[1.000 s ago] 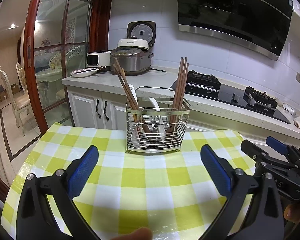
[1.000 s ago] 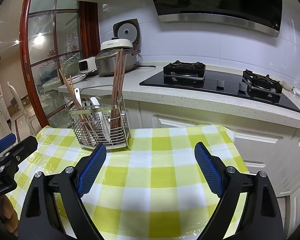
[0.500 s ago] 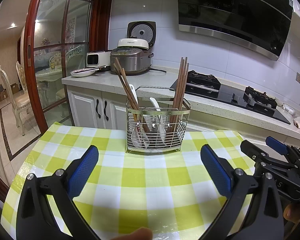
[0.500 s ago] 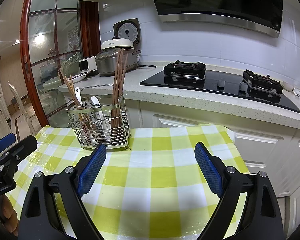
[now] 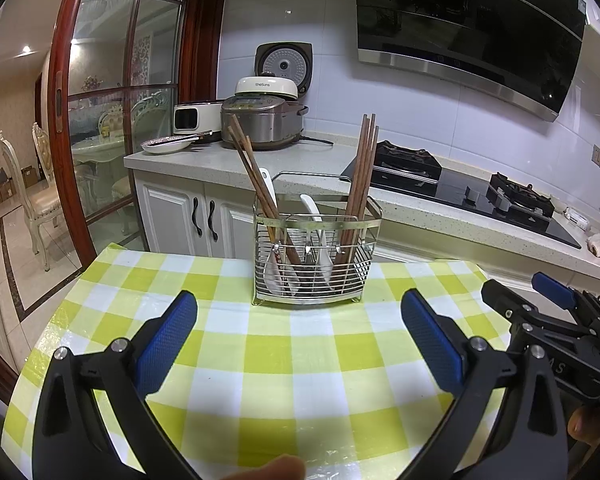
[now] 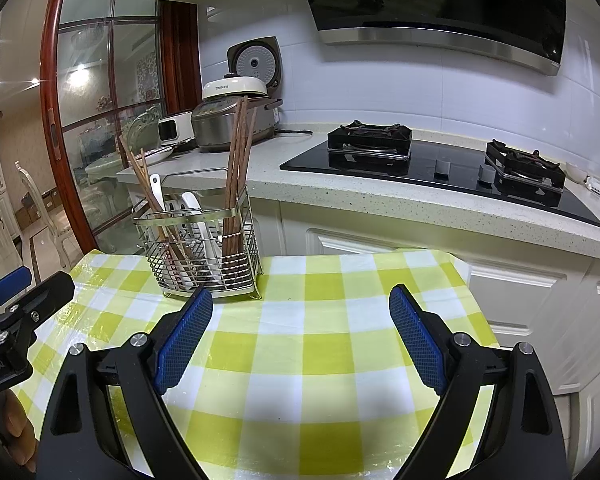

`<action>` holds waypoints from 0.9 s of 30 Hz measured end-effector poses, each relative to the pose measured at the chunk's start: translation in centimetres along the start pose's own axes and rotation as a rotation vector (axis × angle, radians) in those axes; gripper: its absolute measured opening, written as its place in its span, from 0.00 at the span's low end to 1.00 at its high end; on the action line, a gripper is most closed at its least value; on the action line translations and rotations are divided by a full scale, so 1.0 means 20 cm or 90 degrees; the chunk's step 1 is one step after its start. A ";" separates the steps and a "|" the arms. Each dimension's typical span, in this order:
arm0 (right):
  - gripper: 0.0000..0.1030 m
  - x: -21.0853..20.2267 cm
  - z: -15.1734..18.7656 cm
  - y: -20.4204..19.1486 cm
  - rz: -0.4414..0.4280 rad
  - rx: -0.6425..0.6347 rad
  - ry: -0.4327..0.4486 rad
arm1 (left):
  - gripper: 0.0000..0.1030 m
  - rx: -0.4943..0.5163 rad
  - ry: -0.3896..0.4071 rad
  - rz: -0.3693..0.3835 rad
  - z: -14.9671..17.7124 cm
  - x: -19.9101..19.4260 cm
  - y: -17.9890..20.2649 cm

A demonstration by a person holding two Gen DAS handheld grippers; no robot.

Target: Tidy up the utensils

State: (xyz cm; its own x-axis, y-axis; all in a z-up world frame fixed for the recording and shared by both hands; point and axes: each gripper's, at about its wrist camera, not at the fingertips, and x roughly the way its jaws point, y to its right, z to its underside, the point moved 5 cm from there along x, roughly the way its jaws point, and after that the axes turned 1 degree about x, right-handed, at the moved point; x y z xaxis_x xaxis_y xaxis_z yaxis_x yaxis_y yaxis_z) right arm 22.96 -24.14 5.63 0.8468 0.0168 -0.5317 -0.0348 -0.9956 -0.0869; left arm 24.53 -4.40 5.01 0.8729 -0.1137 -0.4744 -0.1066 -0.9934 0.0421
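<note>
A steel wire utensil basket (image 5: 314, 262) (image 6: 204, 256) stands at the far edge of the green-and-white checked table (image 5: 292, 364) (image 6: 320, 360). Brown chopsticks (image 5: 362, 176) (image 6: 236, 168) lean in its right compartment, another bunch of chopsticks (image 5: 256, 184) (image 6: 148, 188) leans at the left, and white spoons (image 5: 320, 232) (image 6: 192, 208) stand between. My left gripper (image 5: 299, 328) is open and holds nothing, a little short of the basket. My right gripper (image 6: 301, 330) is open too, right of the basket. Each gripper shows at the edge of the other's view.
Behind the table runs a white kitchen counter (image 5: 204, 160) with a rice cooker (image 5: 264, 120) (image 6: 230, 120), a plate (image 5: 166, 145) and a black gas hob (image 6: 440, 168). White cabinets (image 6: 512, 300) stand below. A glass door with a red frame (image 5: 66, 120) is at the left.
</note>
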 end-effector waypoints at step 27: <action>0.82 0.00 0.01 0.00 0.000 0.000 0.000 | 0.96 0.004 -0.001 0.005 0.01 0.00 0.01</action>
State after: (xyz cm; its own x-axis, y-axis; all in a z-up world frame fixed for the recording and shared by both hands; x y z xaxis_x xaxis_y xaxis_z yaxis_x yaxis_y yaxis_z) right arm 22.89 -24.08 5.52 0.8470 0.0166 -0.5313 -0.0347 -0.9956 -0.0865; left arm 24.32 -4.59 4.79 0.8717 -0.1214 -0.4748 -0.1160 -0.9924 0.0408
